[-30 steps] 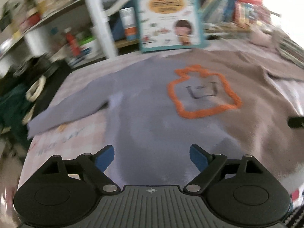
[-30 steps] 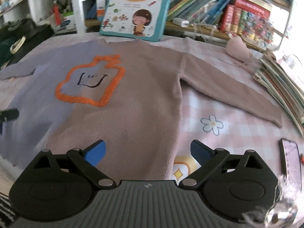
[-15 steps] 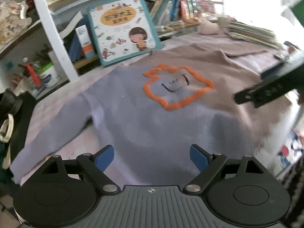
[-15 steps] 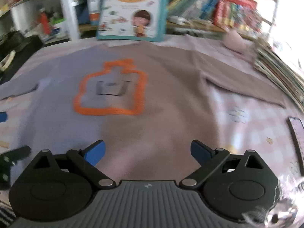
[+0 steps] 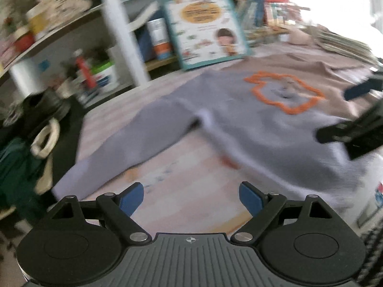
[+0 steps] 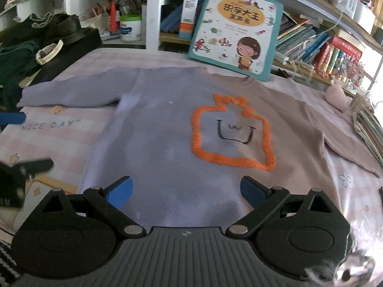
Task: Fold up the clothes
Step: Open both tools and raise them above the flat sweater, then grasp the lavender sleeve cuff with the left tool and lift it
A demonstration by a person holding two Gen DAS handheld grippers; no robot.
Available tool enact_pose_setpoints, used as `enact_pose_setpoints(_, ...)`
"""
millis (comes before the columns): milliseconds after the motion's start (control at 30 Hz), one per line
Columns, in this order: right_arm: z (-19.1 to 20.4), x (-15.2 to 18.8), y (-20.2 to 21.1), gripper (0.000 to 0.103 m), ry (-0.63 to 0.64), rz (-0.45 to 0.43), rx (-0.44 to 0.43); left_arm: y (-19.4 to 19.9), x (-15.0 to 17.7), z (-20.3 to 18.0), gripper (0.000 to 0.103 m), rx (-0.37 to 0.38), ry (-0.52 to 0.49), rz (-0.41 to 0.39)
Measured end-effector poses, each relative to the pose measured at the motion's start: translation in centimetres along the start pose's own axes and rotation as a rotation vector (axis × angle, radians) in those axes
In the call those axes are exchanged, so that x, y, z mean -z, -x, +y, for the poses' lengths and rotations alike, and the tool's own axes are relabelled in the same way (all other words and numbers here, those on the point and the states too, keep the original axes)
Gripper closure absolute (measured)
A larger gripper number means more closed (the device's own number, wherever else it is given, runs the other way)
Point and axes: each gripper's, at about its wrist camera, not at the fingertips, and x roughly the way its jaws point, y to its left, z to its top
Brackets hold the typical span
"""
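A sweater (image 6: pixel 167 131), lilac on its left half and tan on its right, lies flat and face up on a pink checked cloth (image 6: pixel 47 141). An orange bottle outline with a drawn face (image 6: pixel 232 134) marks its chest. Both sleeves are spread out to the sides. My right gripper (image 6: pixel 186 190) stands open just above the sweater's lower hem, nothing between its blue pads. My left gripper (image 5: pixel 191 197) is open over the bare cloth below the left sleeve (image 5: pixel 134 143), holding nothing. In the blurred left wrist view the right gripper (image 5: pixel 354 119) shows at the right edge.
A children's book (image 6: pixel 234 31) leans against the shelf behind the collar. Books fill the shelf at the right (image 6: pixel 323 47), and a paper stack (image 6: pixel 368 129) lies by the right sleeve. Dark bags and a white strap (image 6: pixel 49 51) sit at the left.
Both grippers have slid to the left across the table. The left one left the sweater's body for the cloth under the left sleeve; the right one now faces the sweater's middle.
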Motion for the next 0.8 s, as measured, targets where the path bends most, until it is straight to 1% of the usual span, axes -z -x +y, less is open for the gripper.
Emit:
enact_pose_setpoints(167,1.4,-0.3,-0.1,0.005,0.023,0.009,0.008,-0.7,0.6,4.2,0.014,-0.105,0.129,0.033)
enact_pose_setpoints(200,1.6,-0.4,-0.1,0.005,0.031,0.012,0.01,-0.8,0.7,5.4,0.014,-0.122,0.179,0.038)
enact_pose_setpoints(267,1.9,-0.4,0.0,0.005,0.046,0.019,0.014,-1.1,1.1,7.7,0.014,-0.128,0.292,0.033)
enact_pose_setpoints(367,2.4,-0.4,0.0,0.005,0.07,0.029,0.02,-1.6,2.0,11.4,0.014,-0.117,0.501,0.029)
enact_pose_setpoints(433,2.6,-0.4,0.0,0.005,0.079,0.038,0.027,-2.2,2.8,13.9,0.016,-0.125,0.652,0.011)
enact_pose_setpoints(467,2.6,-0.4,0.0,0.005,0.083,0.043,0.03,-2.6,3.1,15.0,0.016,-0.125,0.708,0.008)
enact_pose_setpoints(500,2.7,-0.4,0.0,0.005,0.085,0.048,0.035,-3.1,3.4,16.0,0.019,-0.123,0.765,0.009)
enact_pose_setpoints(533,2.6,-0.3,0.1,0.005,0.083,0.052,0.04,-3.6,3.7,17.2,0.027,-0.117,0.827,0.009)
enact_pose_setpoints(567,2.6,-0.3,0.1,0.005,0.079,0.057,0.045,-4.0,4.0,17.9,0.03,-0.111,0.873,0.012)
enact_pose_setpoints(633,2.5,-0.3,0.2,0.005,0.072,0.063,0.056,-4.9,4.6,19.3,0.04,-0.098,0.97,0.017)
enact_pose_setpoints(667,2.4,-0.2,0.3,0.005,0.068,0.065,0.062,-5.4,4.9,19.8,0.042,-0.09,1.004,0.017)
enact_pose_setpoints(733,2.3,-0.1,0.4,0.005,0.06,0.069,0.075,-6.2,5.3,20.7,0.053,-0.076,1.071,0.018)
enact_pose_setpoints(800,2.1,0.0,0.6,0.005,0.053,0.07,0.088,-6.8,5.7,21.2,0.059,-0.075,1.117,0.007)
